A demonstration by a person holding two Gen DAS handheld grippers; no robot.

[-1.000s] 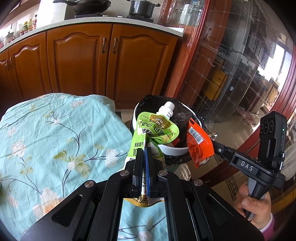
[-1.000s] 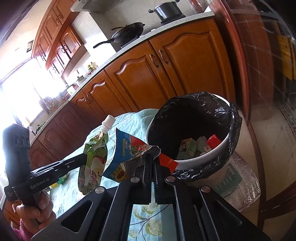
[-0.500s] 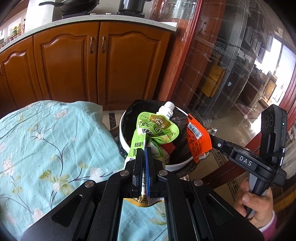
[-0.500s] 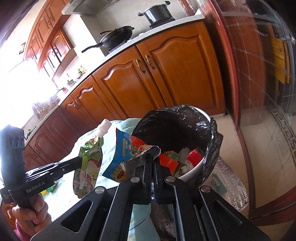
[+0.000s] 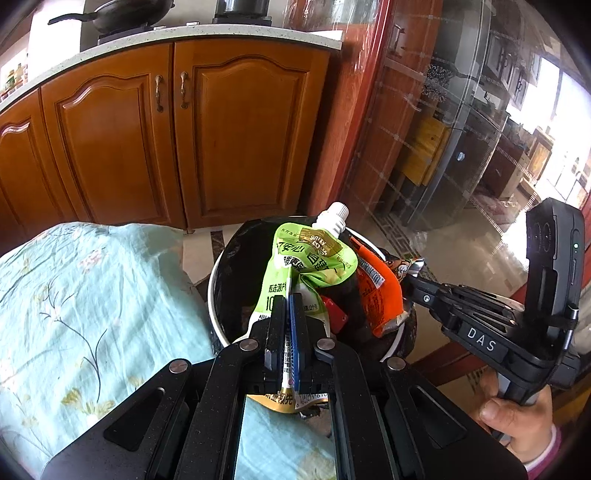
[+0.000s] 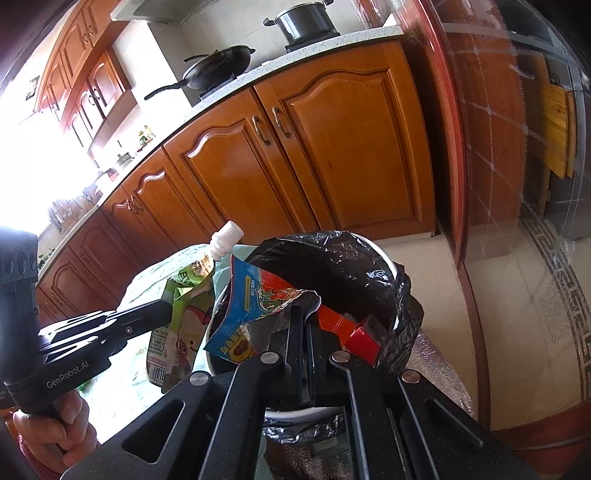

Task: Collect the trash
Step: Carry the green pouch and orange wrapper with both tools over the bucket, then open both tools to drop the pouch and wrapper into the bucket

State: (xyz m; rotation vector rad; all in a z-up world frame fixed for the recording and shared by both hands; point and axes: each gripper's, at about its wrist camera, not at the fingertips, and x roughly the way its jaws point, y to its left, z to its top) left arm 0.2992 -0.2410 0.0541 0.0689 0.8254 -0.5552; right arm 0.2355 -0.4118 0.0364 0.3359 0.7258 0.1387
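My left gripper (image 5: 290, 301) is shut on a crumpled green drink pouch (image 5: 312, 264) with a white spout, held above the white trash bin (image 5: 218, 314) lined with a black bag. In the right wrist view the same pouch (image 6: 181, 314) hangs at the bin's left edge from the left gripper (image 6: 168, 308). My right gripper (image 6: 304, 314) is shut on a blue and orange snack wrapper (image 6: 258, 299), held over the bin (image 6: 369, 280). From the left wrist camera that wrapper (image 5: 380, 291) shows its orange back, hanging from the right gripper (image 5: 410, 278). Red trash (image 5: 334, 314) lies inside the bin.
A table with a light blue flowered cloth (image 5: 85, 295) lies left of the bin. Brown wooden cabinets (image 5: 166, 129) with a stone counter, a pan (image 6: 221, 68) and a pot (image 6: 304, 22) stand behind. A glass partition (image 5: 443, 129) and tiled floor (image 6: 517, 295) are to the right. A hand (image 5: 517, 421) holds each gripper.
Both grippers carried their trash from over the table edge rightwards to above the bin. The bin now sits right under the pouch and the wrapper. Both grips stayed shut.
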